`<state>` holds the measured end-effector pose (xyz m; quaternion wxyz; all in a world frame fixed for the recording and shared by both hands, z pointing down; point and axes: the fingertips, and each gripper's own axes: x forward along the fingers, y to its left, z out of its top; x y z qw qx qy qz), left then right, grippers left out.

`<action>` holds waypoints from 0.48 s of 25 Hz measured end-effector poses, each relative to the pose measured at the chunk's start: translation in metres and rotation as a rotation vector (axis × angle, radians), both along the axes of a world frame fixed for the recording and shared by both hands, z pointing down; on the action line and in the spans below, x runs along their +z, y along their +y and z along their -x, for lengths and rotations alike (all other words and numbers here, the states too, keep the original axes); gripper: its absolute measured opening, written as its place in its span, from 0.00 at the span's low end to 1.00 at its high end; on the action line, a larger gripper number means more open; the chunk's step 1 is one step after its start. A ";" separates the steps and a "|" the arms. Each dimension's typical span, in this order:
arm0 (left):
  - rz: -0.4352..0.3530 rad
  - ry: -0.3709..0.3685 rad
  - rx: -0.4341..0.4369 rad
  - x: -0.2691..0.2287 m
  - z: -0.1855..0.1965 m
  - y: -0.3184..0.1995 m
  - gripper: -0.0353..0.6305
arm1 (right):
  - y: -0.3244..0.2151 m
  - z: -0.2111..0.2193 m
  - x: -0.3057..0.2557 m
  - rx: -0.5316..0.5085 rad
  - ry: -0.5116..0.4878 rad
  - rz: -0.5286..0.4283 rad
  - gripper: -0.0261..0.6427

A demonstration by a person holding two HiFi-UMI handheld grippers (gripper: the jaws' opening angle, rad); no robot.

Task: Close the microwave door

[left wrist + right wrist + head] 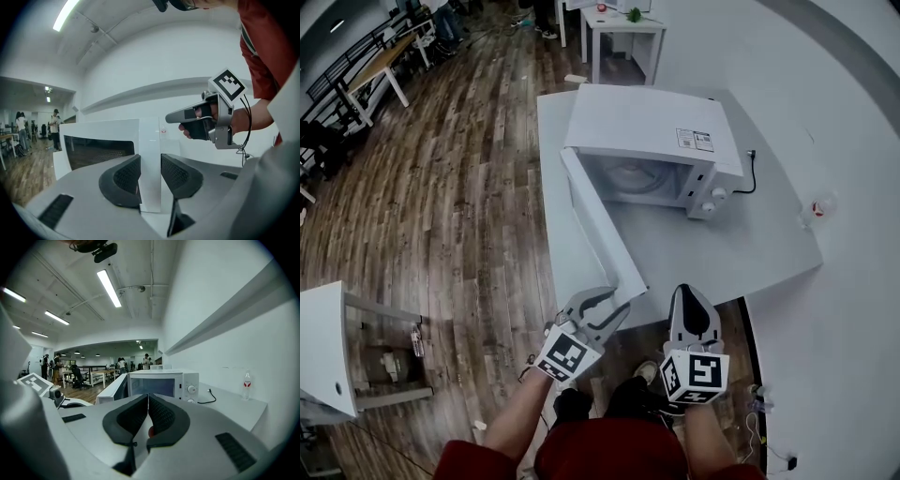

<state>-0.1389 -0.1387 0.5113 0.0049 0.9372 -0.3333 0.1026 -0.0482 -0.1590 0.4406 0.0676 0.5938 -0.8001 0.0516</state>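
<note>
A white microwave stands on a grey table with its door swung wide open toward me. My left gripper is at the door's free end. In the left gripper view the door's edge stands between the pads, which close in and touch it on both sides. My right gripper hovers just right of the door's end with its fingers together; in the right gripper view nothing shows between them. It points at the microwave.
A small clear bottle with a red label stands at the table's right edge by the wall. A black cord runs from the microwave's right side. Wood floor lies to the left, and a white side table is at the lower left.
</note>
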 end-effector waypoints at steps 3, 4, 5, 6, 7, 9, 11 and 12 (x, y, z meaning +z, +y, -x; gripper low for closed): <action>-0.004 0.010 -0.043 0.000 -0.012 -0.006 0.28 | -0.004 -0.018 0.001 -0.007 0.000 -0.007 0.08; -0.005 0.013 -0.059 0.000 -0.016 -0.009 0.28 | -0.006 -0.024 0.001 -0.009 -0.002 -0.009 0.08; -0.006 0.015 -0.073 0.000 -0.020 -0.012 0.28 | -0.008 -0.030 0.001 -0.010 -0.006 -0.010 0.08; -0.007 0.017 -0.087 0.000 -0.025 -0.015 0.28 | -0.010 -0.036 0.002 -0.010 -0.010 -0.010 0.08; -0.008 0.019 -0.099 0.000 -0.030 -0.019 0.28 | -0.012 -0.043 0.002 -0.010 -0.013 -0.011 0.08; -0.008 0.026 -0.125 -0.001 -0.039 -0.026 0.27 | -0.016 -0.056 0.002 -0.012 -0.018 -0.013 0.08; -0.008 0.035 -0.152 -0.001 -0.048 -0.032 0.27 | -0.021 -0.069 0.003 -0.012 -0.025 -0.016 0.08; -0.010 0.040 -0.165 -0.001 -0.052 -0.035 0.27 | -0.022 -0.075 0.003 -0.010 -0.030 -0.019 0.08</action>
